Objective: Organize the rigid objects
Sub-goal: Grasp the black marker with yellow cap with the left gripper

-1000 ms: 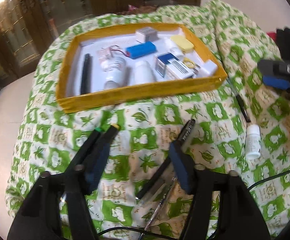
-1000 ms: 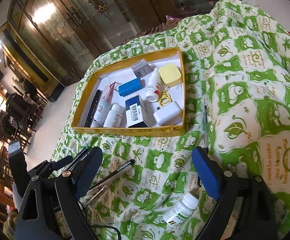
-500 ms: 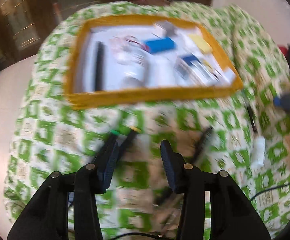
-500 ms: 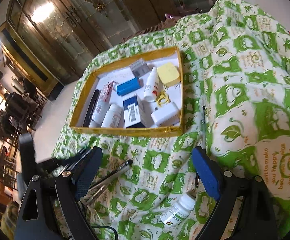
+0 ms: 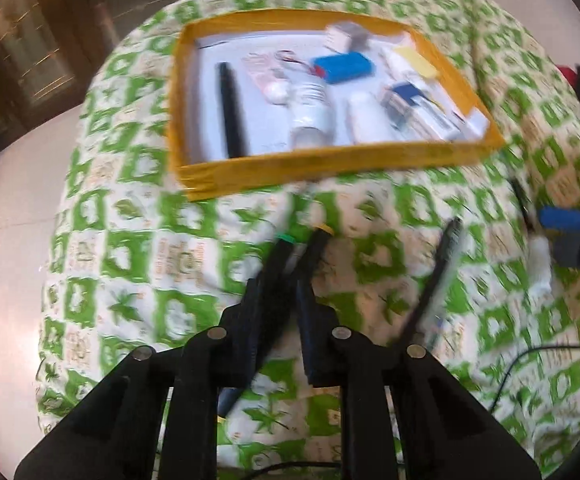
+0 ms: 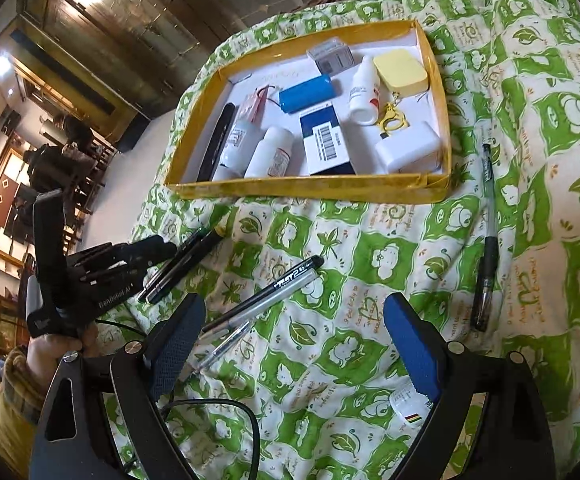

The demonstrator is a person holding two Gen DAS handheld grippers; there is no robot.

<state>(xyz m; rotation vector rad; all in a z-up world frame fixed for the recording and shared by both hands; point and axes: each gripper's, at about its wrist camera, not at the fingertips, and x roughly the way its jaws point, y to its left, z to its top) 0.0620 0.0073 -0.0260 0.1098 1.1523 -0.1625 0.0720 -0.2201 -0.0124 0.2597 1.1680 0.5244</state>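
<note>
My left gripper (image 5: 294,276) has swung off the silver pen (image 6: 262,292); its fingers are closing on two dark markers (image 5: 290,256) at frame centre, pads pressing. Right gripper (image 6: 294,340) gapes empty, now lower over the white bottle (image 6: 408,404). Yellow tray (image 6: 314,190) sits above, on the bed quilt (image 6: 330,240). Markers look ready to lift.

I am working in a home, in a living or dining room. A green-and-white leaf-print quilt (image 6: 370,264) lies under my fingers. At ten o'clock stand dark wooden doors with ornate glass panels (image 6: 138,28). Wooden dining chairs (image 6: 70,160) stand at nine o'clock on a pale polished floor (image 5: 18,184).
</note>
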